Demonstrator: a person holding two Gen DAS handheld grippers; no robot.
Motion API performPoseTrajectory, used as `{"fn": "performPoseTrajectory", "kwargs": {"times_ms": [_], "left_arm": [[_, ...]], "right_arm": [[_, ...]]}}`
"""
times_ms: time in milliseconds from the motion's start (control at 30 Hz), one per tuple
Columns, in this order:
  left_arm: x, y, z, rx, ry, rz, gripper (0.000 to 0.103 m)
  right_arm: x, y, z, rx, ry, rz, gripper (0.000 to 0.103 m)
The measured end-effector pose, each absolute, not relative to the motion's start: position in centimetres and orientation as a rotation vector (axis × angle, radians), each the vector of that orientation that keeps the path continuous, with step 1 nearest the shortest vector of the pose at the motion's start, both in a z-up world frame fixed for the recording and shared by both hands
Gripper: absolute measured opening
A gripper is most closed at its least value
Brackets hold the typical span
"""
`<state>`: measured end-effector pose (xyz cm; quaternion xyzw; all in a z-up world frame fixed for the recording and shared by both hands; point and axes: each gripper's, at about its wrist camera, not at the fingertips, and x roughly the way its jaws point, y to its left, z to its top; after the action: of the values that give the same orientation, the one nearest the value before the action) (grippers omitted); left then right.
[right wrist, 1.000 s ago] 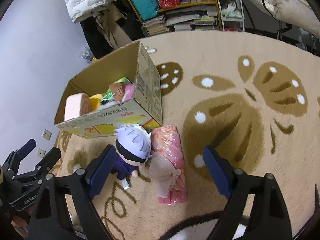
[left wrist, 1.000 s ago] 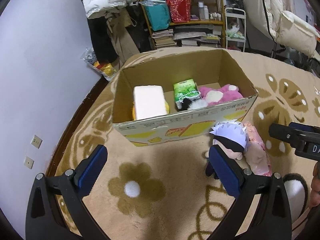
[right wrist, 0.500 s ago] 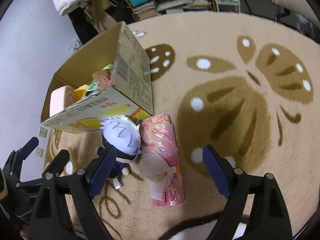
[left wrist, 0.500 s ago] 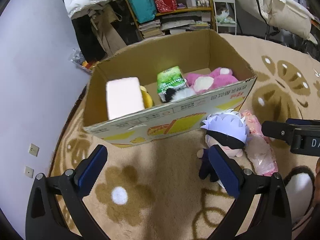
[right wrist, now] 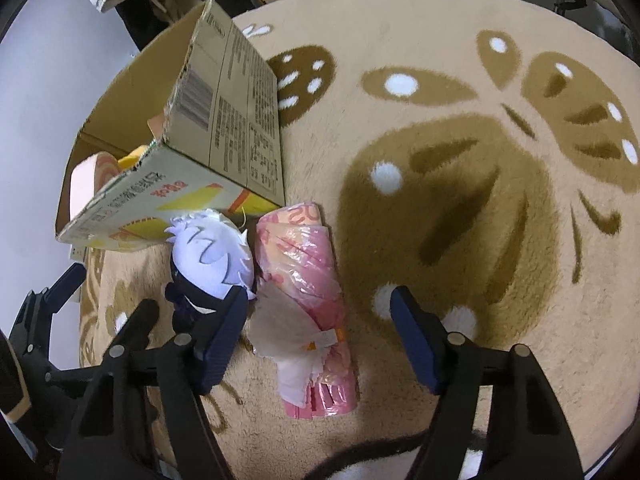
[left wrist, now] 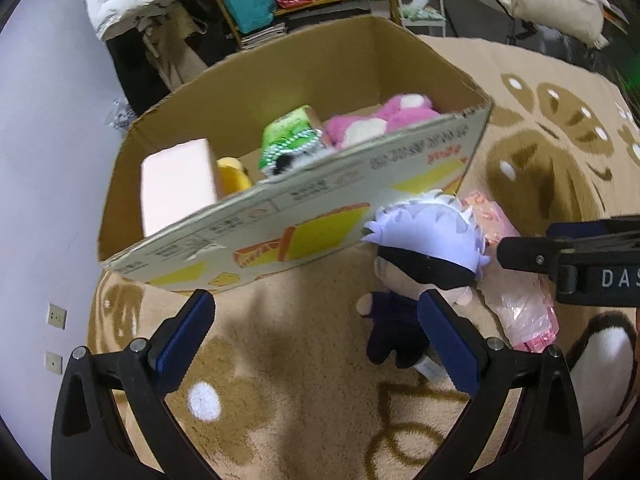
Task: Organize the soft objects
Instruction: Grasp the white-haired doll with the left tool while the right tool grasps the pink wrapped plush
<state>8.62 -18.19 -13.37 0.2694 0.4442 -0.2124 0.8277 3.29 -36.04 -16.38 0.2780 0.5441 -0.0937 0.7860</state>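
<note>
On a tan flowered rug (right wrist: 440, 240), the right gripper (right wrist: 320, 340), jaws just narrowing yet untouching, straddles a pink wrapped bundle (right wrist: 308, 280) at six o'clock of the cardboard box (left wrist: 280, 216), beside a white-haired plush doll (left wrist: 424, 248); the left gripper (left wrist: 316, 344) gapes empty.

Both hand-held grippers lower; right hand-held gripper (right wrist: 318, 340) jaws closing around pink packet (right wrist: 310, 300), not gripping.

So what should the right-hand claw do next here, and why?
Probably sink a little further and close. The right gripper has been narrowing its jaws, which straddle the pink plastic-wrapped bundle on the rug without pressing it yet; the cardboard box is beside it.
</note>
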Motion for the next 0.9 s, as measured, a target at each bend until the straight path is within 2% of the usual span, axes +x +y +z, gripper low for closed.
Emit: {"fn": "performPoseTrajectory", "kwargs": {"times_ms": [233, 900], "left_arm": [[8.4, -19.3, -14.8, 0.567, 0.993, -0.531, 0.100], [8.8, -21.3, -18.5, 0.546, 1.100, -0.566, 0.099]], "right_arm": [[4.5, -35.9, -17.7, 0.607, 1.219, -0.168, 0.069], [5.2, -37.4, -18.9, 0.653, 1.230, -0.132, 0.069]]}}
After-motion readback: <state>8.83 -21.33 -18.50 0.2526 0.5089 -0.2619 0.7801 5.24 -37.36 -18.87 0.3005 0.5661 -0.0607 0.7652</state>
